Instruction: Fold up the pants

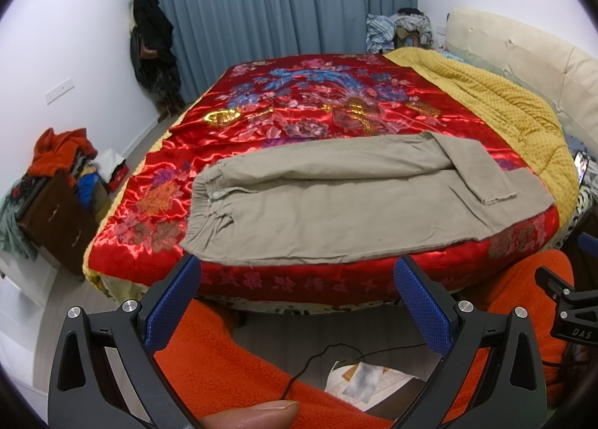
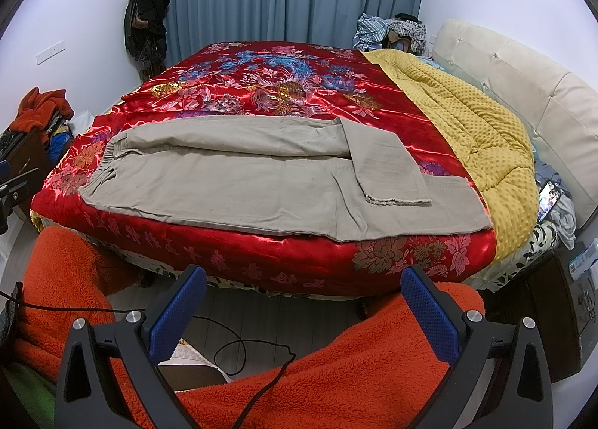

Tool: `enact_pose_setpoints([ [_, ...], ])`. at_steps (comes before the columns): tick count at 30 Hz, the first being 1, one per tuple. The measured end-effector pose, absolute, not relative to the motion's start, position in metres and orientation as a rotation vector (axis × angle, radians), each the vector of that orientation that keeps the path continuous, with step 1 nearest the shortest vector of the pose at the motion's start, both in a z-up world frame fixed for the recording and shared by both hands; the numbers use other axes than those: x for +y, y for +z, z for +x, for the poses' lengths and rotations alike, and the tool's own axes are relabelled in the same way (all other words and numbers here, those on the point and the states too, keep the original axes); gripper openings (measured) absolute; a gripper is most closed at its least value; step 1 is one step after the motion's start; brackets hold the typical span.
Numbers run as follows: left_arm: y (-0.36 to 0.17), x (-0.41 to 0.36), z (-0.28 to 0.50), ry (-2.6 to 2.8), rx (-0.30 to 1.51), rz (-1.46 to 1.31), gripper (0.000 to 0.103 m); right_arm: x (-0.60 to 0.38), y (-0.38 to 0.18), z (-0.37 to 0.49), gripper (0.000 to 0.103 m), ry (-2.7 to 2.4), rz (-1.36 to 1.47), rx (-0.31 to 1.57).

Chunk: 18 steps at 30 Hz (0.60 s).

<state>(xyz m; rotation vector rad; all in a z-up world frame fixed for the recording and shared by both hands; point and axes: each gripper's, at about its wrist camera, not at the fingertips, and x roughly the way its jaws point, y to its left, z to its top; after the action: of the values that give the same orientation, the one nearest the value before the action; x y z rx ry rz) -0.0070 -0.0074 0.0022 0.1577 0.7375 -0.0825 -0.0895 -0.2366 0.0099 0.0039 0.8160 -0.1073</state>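
Bed (image 1: 373, 283): pants (image 1: 336, 212) lie halved, hem flopped back; both claws (image 1: 299, 302) (image 2: 304, 303) released, clear; next, straighten hem

The only lettering that reads clearly is "DAS", in pale capitals on a black clamp part (image 1: 573, 320) at the right edge of the left wrist view. A row of pink woven characters (image 2: 239, 253) runs along the front hanging edge of the red satin bedspread (image 2: 261, 92), seen in both views, but they are too distorted to read. A label on the nightstand (image 2: 583, 261) at the far right is blurred.
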Motion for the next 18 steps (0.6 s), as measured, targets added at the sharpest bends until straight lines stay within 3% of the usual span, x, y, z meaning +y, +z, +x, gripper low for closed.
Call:
enact_pose_setpoints([
  [18, 0.0018, -0.0073, -0.0074, -0.082, 0.739, 0.158, 0.103, -0.2352, 0.0088, -0.0898, 0.103, -0.107, 0.003, 0.816],
])
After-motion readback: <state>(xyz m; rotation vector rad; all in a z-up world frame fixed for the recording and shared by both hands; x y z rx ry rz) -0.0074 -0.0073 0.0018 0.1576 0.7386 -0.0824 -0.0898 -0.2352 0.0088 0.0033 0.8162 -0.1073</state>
